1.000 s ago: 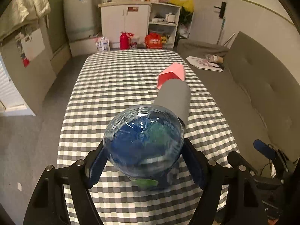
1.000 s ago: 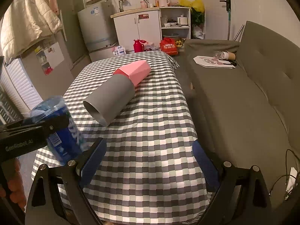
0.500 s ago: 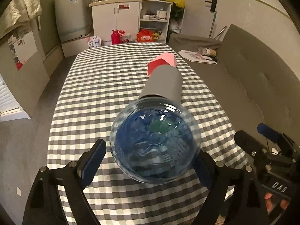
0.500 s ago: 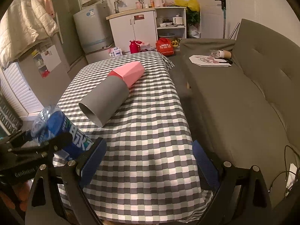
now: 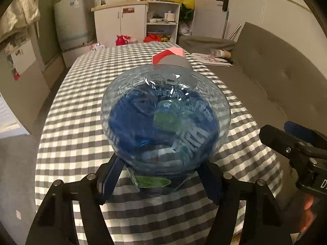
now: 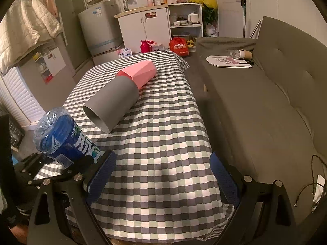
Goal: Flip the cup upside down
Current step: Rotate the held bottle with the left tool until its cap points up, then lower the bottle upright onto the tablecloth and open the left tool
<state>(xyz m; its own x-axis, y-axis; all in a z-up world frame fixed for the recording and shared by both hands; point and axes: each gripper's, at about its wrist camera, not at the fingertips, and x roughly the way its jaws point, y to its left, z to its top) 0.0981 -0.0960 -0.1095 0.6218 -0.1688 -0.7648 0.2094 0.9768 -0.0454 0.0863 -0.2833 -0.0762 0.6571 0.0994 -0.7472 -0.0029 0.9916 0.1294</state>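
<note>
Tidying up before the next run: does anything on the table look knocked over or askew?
Yes. The grey cup and pink cup lie on their sides on the checked tablecloth, end to end. The left gripper holds a blue bottle tilted.

Counter (image 6: 163, 143): cup (image 6: 114, 100) lying on its side, second cup (image 6: 141, 73) nested behind it; bottle (image 6: 63, 140) at near left edge; sofa (image 6: 265, 102) right of counter

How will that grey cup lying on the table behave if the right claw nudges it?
The grey cup lies on its side, so it would probably roll. Its tapered wall suggests a curved path. The pink cup nested at its far end may move with it.
</note>
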